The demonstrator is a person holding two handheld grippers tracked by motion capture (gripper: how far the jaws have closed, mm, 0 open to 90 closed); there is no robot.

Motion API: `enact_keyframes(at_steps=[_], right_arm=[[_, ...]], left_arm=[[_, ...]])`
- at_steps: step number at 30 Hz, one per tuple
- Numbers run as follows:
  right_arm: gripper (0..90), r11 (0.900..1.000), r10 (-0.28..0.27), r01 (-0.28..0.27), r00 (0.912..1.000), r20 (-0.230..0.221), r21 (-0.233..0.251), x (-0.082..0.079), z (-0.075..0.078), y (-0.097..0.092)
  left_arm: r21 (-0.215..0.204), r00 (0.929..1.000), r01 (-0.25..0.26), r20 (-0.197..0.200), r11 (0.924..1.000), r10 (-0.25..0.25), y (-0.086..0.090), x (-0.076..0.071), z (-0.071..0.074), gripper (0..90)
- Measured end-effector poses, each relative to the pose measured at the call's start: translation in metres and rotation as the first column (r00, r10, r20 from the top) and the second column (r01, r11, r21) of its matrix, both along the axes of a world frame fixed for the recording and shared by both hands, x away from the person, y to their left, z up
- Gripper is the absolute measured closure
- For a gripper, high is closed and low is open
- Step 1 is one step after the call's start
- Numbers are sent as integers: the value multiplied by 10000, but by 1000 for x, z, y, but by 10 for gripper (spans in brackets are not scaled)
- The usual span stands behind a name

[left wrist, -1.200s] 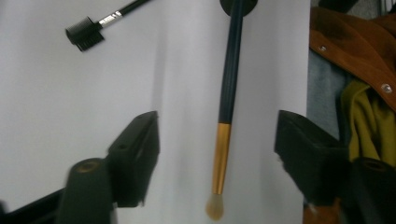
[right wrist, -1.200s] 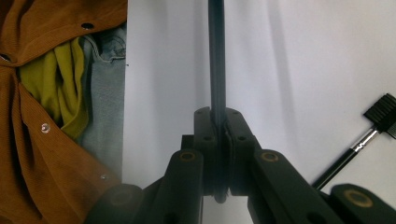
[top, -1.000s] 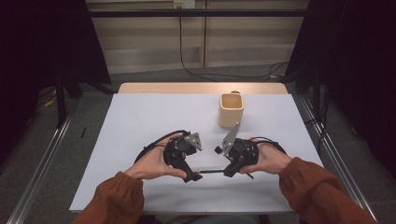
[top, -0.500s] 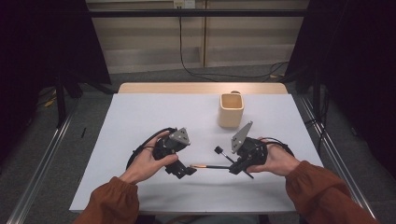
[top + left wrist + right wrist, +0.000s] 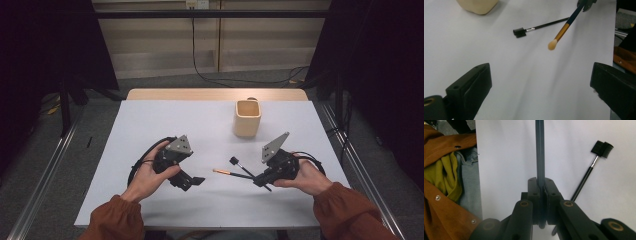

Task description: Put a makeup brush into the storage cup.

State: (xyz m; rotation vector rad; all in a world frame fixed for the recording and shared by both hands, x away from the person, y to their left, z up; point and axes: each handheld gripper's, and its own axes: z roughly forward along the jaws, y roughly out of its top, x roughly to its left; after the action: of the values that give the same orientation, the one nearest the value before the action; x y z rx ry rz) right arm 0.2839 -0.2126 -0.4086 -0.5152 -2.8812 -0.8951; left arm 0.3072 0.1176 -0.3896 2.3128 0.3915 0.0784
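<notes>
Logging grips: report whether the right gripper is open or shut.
Shut. The right gripper has its jaws pressed on the brush's dark handle.

Rust corduroy sleeves (image 5: pixel 116 220); black grippers w/ grey triangular plates (image 5: pixel 276 147); black cables.

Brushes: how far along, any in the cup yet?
Done: nothing that shows; whether the cup holds anything cannot be told. In hand: the right gripper is shut on the gold-banded brush, tip off the table. The left gripper is open. Left: the black-headed brush lies on the table.
</notes>
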Motion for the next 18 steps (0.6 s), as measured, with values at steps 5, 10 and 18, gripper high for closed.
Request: enact_keyframes(at_steps=[5, 10, 18], right_arm=[[855, 9987, -321, 313, 9993, 188, 393, -10, -3, -8], [854, 9953, -586, 580, 9983, 61, 781, -16, -8, -16], [855, 9733, -1302, 1267, 9915, 53, 1915, -19, -20, -19]], left_arm=[[-104, 9995, -329, 7, 9994, 329, 9, -2, -2, 41], [-365, 9980, -627, -20, 9974, 627, 17, -5, -4, 33], [-657, 9946, -1026, 108, 9926, 1035, 23, -7, -5, 33]])
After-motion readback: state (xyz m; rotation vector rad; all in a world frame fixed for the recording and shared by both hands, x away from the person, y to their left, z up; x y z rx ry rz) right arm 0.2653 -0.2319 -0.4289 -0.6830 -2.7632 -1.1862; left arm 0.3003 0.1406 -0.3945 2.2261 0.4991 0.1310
